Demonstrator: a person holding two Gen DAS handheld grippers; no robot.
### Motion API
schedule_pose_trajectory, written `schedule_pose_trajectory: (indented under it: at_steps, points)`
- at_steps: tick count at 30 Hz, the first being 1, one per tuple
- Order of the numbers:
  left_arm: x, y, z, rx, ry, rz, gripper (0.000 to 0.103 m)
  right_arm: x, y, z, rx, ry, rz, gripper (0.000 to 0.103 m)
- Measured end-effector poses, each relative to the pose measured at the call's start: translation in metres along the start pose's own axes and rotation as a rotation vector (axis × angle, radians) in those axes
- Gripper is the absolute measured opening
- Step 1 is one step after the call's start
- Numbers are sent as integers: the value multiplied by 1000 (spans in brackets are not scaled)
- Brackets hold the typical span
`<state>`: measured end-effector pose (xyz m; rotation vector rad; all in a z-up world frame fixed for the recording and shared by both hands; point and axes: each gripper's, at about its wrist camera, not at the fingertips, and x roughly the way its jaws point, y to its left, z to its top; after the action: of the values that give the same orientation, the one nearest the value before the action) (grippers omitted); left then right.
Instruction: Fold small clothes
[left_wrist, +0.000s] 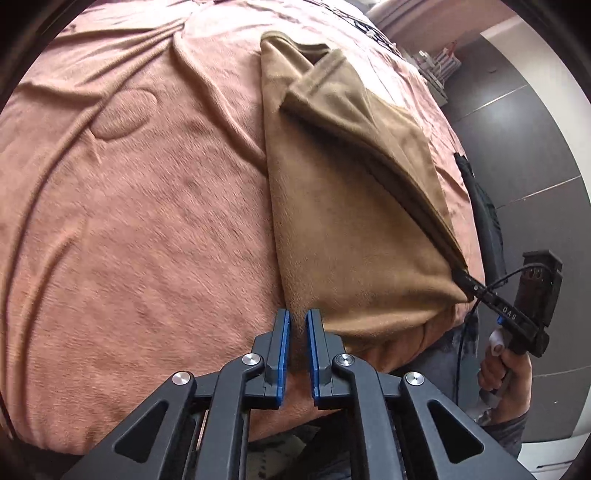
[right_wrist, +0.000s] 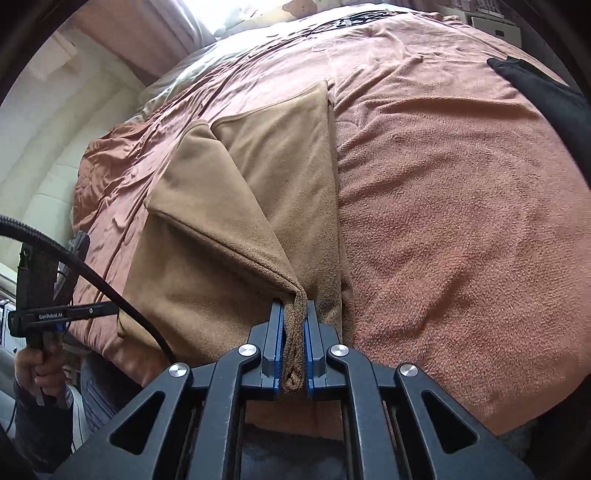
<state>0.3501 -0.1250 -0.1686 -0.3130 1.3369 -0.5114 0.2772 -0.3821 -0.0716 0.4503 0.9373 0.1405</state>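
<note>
A: Now, where does the tan cloth (left_wrist: 354, 229) lie?

B: On the bed, spread over the pink blanket (left_wrist: 147, 206) near its front edge. One layer is folded back on itself, so a diagonal crease runs across the top.

A: State of the right gripper (right_wrist: 294, 314)?

B: Its jaws are pressed together on a bunched corner of the tan cloth. In the right wrist view the fabric runs down between the blue pads (right_wrist: 280, 343) as a thick roll filling the whole gap. The folded flap's crease rises from that pinched corner up and to the left.

A: And the left gripper (left_wrist: 297, 317)?

B: Jaws nearly together, with only a narrow slot between the pads. The near left corner of the tan cloth comes down to the fingertips; in the left wrist view a dark sliver of fabric shows in the slot, so the jaws appear to pinch the cloth's edge there. The grip is thinner than the right one.

A: How do the two grips relate?

B: They hold the two front corners of the cloth, one each. From the left wrist view, the other tool's black tip meets the cloth's far right corner, and a hand (left_wrist: 506, 365) grips its handle off the bed's edge.

A: Anything else on the bed?

B: A dark garment (right_wrist: 543, 92) lies at the far right of the blanket, well apart from the tan cloth. A black cable (right_wrist: 110, 291) arcs across the left of the right wrist view.
</note>
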Motion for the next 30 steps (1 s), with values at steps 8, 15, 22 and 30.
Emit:
schedule_pose_trajectory:
  at_steps: [8, 15, 22, 30]
  points:
    - [-22, -15, 42, -19, -118, -76, 61, 1, 0, -6, 7, 10, -9, 6]
    - [3, -42, 75, -48, -122, -179, 62, -3, -4, -15, 19, 7, -2, 6]
    - [33, -62, 90, -71, -96, -194, 62, -5, -3, -19, 3, -9, -10, 6]
    - [59, -59, 98, -109, -77, -166, 62, -4, -8, -20, 5, -8, 4, 6]
